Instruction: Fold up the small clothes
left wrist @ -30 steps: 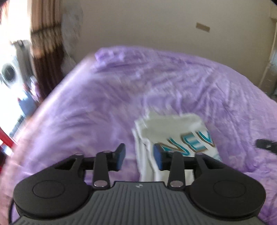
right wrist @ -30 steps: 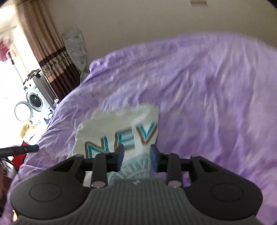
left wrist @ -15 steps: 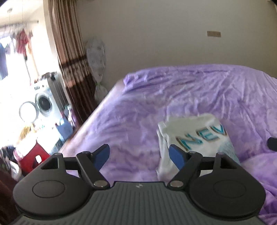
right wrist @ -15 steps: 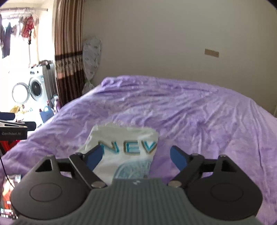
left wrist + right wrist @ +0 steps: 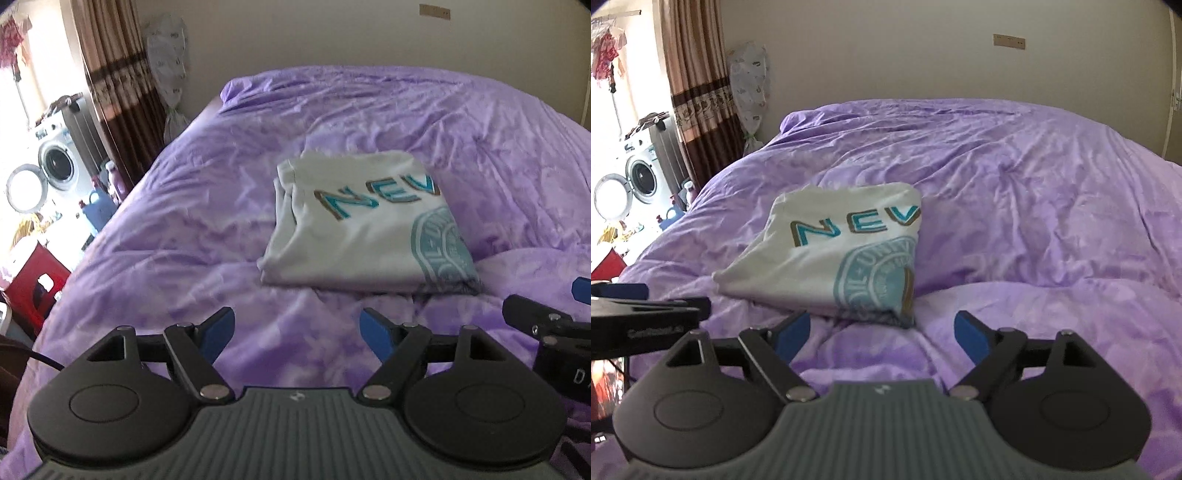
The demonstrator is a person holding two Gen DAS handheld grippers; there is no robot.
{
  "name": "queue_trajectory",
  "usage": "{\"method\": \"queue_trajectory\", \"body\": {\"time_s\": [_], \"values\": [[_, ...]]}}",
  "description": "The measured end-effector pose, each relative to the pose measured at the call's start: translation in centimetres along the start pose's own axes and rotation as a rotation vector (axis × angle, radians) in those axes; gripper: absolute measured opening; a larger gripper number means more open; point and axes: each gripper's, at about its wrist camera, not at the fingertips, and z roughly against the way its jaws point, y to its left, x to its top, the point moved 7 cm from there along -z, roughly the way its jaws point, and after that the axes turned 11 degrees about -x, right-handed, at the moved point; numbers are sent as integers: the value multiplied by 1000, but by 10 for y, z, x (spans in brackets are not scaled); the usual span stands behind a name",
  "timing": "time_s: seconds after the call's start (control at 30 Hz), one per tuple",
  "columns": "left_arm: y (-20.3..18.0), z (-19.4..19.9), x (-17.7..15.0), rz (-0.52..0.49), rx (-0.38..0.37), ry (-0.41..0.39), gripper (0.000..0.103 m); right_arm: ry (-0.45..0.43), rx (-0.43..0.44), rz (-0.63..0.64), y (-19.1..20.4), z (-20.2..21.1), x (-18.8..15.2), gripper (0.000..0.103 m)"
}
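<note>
fingers apart on left gripper [image 5: 297,325] and right gripper [image 5: 882,329], both short of folded t-shirt [image 5: 831,258]; fold looks finished; next, fetch another garment.

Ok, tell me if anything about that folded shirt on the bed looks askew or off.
Nothing serious. The white T-shirt lies folded on the purple bedspread, but its left edge shows loose, uneven layers peeking out rather than one clean fold. The bedspread under it is rumpled. Both the left gripper and the right gripper are open and hold nothing.
</note>
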Motion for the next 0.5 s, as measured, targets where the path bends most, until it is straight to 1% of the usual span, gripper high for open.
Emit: {"method": "queue_trajectory", "body": {"time_s": [0.17,0.5], "values": [[0,1,-1,1,3,-1,90,24,8,-1,1,-6,-2,81],[1,2,-1,1,1,-2,90,12,8,2,0,-4,0,81]]}}
